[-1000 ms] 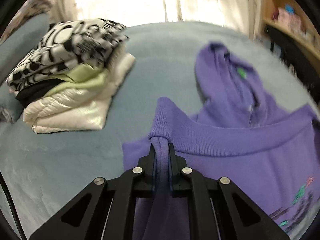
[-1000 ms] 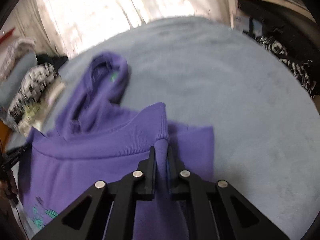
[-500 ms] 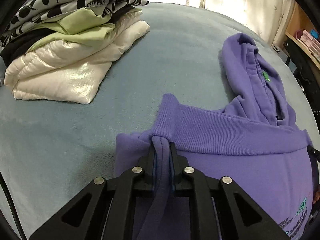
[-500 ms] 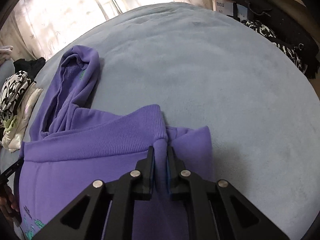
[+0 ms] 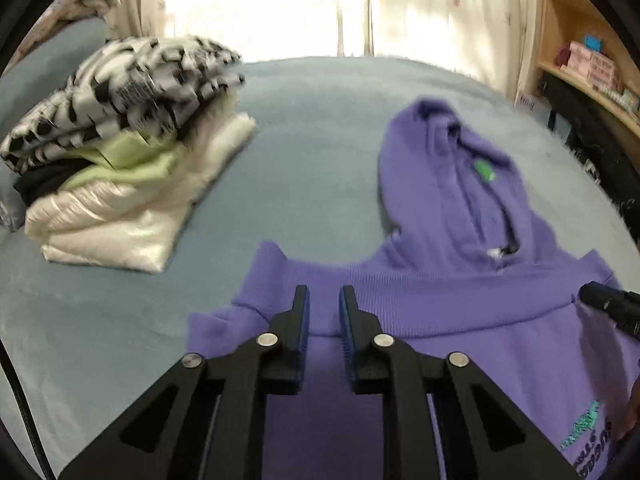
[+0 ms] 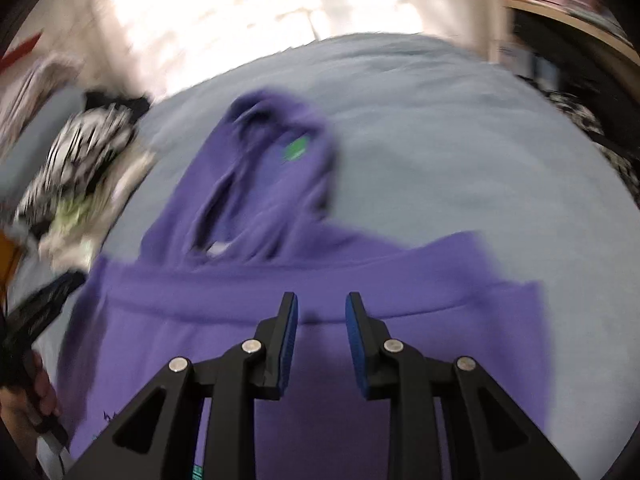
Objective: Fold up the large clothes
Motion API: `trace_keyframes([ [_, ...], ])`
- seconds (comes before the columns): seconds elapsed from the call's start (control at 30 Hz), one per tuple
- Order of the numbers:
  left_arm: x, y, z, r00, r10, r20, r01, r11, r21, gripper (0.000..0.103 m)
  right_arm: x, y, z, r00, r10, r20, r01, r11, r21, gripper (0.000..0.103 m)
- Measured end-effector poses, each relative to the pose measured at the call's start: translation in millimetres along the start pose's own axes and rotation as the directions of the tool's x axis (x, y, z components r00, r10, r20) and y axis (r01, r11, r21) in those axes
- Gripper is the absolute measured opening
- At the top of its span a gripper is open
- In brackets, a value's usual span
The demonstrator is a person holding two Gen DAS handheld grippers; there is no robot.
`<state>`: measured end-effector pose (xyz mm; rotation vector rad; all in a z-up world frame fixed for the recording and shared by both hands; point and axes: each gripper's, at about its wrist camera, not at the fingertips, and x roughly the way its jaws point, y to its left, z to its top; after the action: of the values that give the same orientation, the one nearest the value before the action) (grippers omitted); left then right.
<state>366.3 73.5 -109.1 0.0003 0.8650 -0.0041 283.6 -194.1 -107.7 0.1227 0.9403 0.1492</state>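
Letting go is what just happened. A moment ago both hand-held grippers pinched the ribbed hem of the purple hoodie [image 5: 460,332]. Now the left hand-held gripper [image 5: 324,308] has its jaws a little apart with nothing between them. The right hand-held gripper [image 6: 322,314] is opening wider, and its jaws are empty too.

The hoodie lies flat on the blue bed [image 5: 312,152]. Its ribbed hem [image 5: 440,300] is folded up over the body, and the hood [image 5: 452,172] points toward 1 o'clock. A stack of folded clothes [image 5: 120,168] sits at 10 o'clock.

I think this fold is set down, and one more fold is likely next.
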Motion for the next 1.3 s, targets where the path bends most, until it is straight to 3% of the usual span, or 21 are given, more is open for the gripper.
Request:
trace_keyframes([
  [0.1,26,18,-3,0.997,0.046,-0.061,-0.049,0.997,-0.056,0.013,12,-4,-2,1.000,-0.016,0.012,0.016,1.000,-0.007,0.024],
  [0.2,36,49,-6,0.996,-0.041,-0.073,0.031,0.990,-0.135,0.005,10,-44,1,0.996,-0.081,0.033,0.079,0.995,0.060,0.022],
  [0.27,38,60,-6,0.994,-0.076,-0.073,0.065,0.988,-0.141,0.003,6,-76,0,0.988,-0.149,0.032,0.146,0.984,0.100,0.021],
  [0.3,38,62,-7,0.993,-0.089,-0.074,0.079,0.987,-0.139,0.002,3,-94,-1,0.986,-0.165,0.031,0.160,0.979,0.126,0.016],
  [0.37,37,60,-9,0.993,-0.096,-0.071,0.087,0.989,-0.120,0.002,-4,-126,-5,0.992,-0.124,0.031,0.116,0.975,0.190,0.000],
  [0.47,36,59,-9,0.993,-0.090,-0.071,0.082,0.990,-0.112,0.002,-14,-136,-7,0.994,-0.102,0.049,0.091,0.977,0.192,0.000],
  [0.57,34,62,-6,0.993,-0.096,-0.072,0.086,0.989,-0.120,0.002,-18,-124,-7,0.982,-0.183,0.040,0.174,0.972,0.158,0.001],
  [0.77,-5,51,-7,0.997,-0.044,-0.065,0.040,0.996,-0.074,0.007,-41,-113,-12,0.990,-0.138,0.042,0.126,0.969,0.213,0.003],
  [0.9,-42,36,-22,0.997,-0.039,-0.064,0.037,0.998,-0.043,0.021,-60,-78,-28,0.996,-0.078,0.039,0.070,0.983,0.173,0.004],
  [1.1,-92,-1,-70,0.993,-0.081,-0.087,0.078,0.996,-0.042,0.027,-75,-13,-65,0.999,0.035,0.025,-0.037,0.994,0.106,0.021],
  [1.3,-108,-37,-124,0.991,-0.107,-0.080,0.104,0.994,-0.040,0.032,-77,41,-103,0.990,0.141,-0.011,-0.140,0.989,0.046,0.025],
])
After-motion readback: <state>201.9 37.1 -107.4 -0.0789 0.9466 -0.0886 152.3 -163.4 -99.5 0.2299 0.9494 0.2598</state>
